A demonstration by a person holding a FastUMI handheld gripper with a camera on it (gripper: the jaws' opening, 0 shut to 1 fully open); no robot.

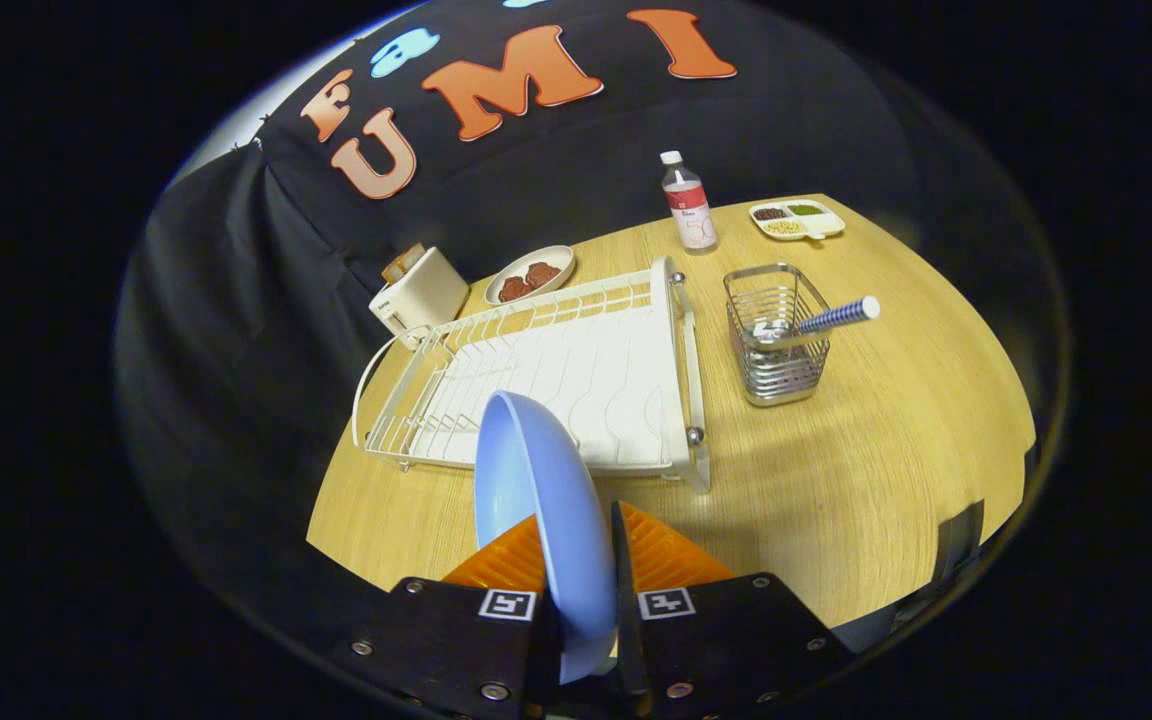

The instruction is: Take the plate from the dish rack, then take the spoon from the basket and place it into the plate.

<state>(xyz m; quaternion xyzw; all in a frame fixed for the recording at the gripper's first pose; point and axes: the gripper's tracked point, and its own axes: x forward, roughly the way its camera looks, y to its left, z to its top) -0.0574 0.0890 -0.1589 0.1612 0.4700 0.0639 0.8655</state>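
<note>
Gripper clamped on blue plate, held on edge above table, clear of dish rack. First step nearly done; next, probably laying plate flat, then fetching spoon from basket

Gripper clamps plate above dish rack.
</note>
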